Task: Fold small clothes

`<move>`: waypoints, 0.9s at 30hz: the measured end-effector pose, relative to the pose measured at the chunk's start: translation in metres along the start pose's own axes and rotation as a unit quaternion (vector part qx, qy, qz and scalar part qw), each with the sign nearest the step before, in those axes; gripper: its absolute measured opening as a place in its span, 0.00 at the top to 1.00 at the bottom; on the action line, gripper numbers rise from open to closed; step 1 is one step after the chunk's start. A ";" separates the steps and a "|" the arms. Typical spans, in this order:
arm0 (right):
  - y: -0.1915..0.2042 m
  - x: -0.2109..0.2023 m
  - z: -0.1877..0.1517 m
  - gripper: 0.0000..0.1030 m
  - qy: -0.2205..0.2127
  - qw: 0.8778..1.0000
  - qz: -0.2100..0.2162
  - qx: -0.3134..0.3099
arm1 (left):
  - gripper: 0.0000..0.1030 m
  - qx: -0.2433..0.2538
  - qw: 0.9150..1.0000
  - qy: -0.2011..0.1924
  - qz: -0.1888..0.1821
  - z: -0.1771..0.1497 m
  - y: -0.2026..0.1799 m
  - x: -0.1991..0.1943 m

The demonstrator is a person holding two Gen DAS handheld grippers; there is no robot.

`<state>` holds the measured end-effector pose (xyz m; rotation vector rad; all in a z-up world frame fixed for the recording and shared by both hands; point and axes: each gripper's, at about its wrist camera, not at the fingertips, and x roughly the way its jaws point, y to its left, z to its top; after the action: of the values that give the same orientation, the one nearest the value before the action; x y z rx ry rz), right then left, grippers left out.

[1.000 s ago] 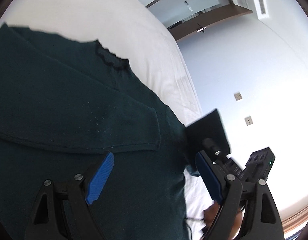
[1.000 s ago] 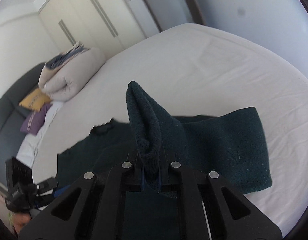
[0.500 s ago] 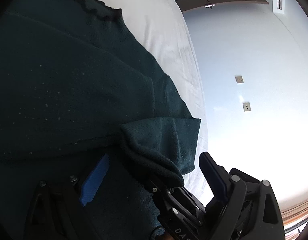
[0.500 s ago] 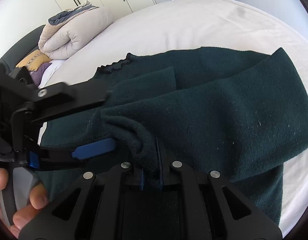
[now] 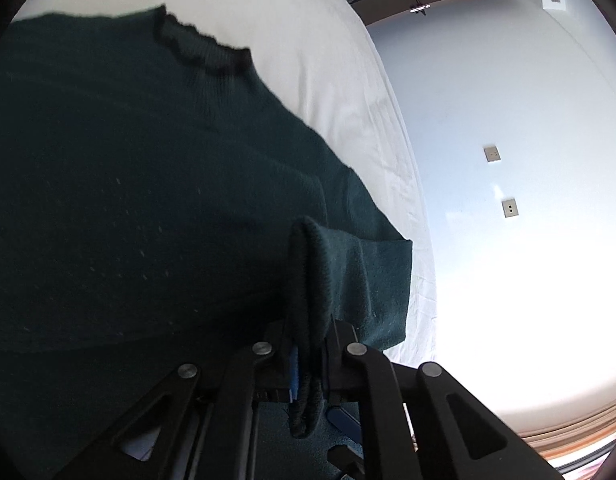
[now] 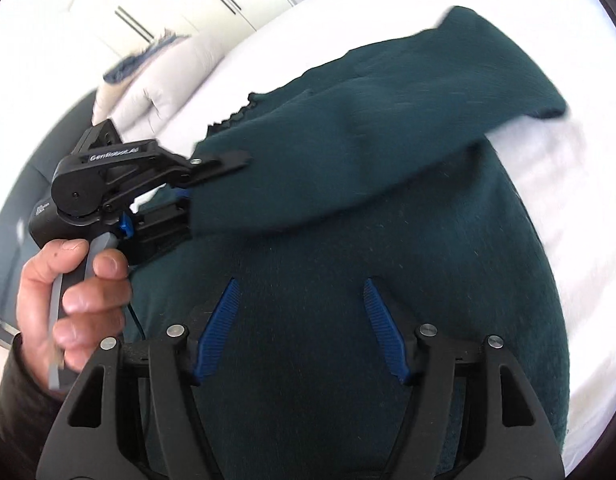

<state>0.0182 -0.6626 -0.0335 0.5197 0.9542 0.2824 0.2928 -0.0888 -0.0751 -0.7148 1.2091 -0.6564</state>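
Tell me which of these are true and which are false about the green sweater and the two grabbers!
1. The left gripper is pinching the sleeve cuff. True.
2. The right gripper is clamped on the sweater. False: its jaws are opening, nothing pinched between them.
3. The sweater lies on a white bed. True.
4. The sweater is red. False: it is dark green.
5. A hand holds the left gripper's handle. True.
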 end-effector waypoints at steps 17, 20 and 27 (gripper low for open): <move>-0.025 -0.023 -0.016 0.38 -0.028 0.999 0.023 -0.002 | 0.94 -0.032 0.994 -0.070 0.083 0.047 0.095 -0.091; -0.026 -0.027 -0.019 0.38 -0.030 0.999 0.023 -0.002 | 0.93 -0.041 0.993 -0.065 0.088 0.045 0.107 -0.084; -0.033 -0.037 -0.017 0.38 -0.027 0.999 0.037 0.022 | 0.93 -0.036 0.992 -0.074 0.100 0.047 0.105 -0.080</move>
<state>-0.0161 -0.7021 -0.0329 0.6001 0.8925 0.3126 0.3271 0.0446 -0.1009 -0.6800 1.1537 -0.3887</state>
